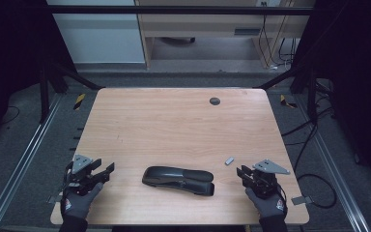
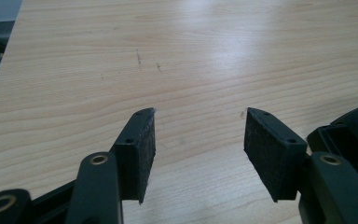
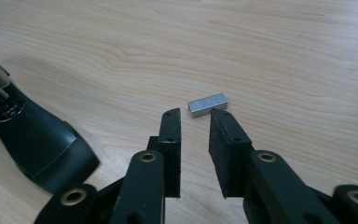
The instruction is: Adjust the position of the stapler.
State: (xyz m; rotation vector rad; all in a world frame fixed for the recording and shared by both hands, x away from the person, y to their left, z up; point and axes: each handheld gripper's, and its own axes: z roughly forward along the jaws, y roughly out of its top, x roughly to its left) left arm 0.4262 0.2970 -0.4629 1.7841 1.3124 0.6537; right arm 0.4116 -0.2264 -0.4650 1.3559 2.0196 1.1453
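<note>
Table (image 1: 174, 121): stapler (image 1: 178, 180) lies lengthwise near the front edge, approx. centre, long axis running left-right. Strip of staples (image 1: 229, 160) on the tabletop, right of the stapler and slightly behind it, apart from it. Left gripper (image 1: 103, 171) at front-left corner, left of the stapler, jaws apart over bare wood. Right gripper (image 1: 242, 173) at front-right, between stapler end and table's right edge; staples just ahead of its jaw tips, not between them. Round hole (image 1: 215, 101) at back, right of centre, well apart from the rest.
</note>
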